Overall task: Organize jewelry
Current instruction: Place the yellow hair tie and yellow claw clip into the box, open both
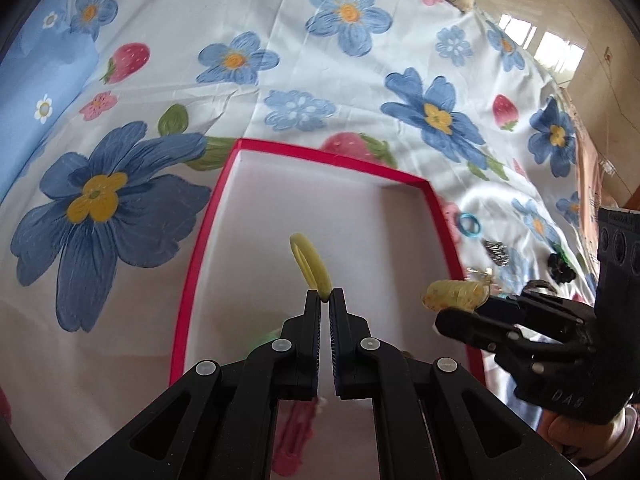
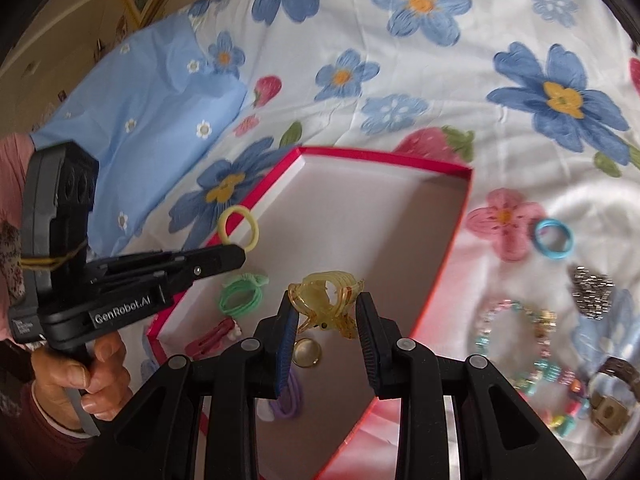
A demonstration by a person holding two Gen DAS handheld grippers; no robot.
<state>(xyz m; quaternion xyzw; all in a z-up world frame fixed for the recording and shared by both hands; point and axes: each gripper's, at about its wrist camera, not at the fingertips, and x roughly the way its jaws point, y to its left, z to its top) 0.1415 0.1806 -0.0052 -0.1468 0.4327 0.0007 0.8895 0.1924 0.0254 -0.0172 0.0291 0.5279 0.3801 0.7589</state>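
Holding both loads over the red box [image 2: 404, 160], loosen each claw low: your left claw [image 1: 325, 300] pinches the yellow hair tie [image 1: 308, 260], your right claw [image 2: 326, 312] grips the amber hair clip [image 2: 326, 300].

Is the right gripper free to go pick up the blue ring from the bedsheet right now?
Probably not yet. The right gripper is shut on the yellow claw clip over the red box. The blue ring lies unobstructed on the sheet, but the clip needs dropping first.
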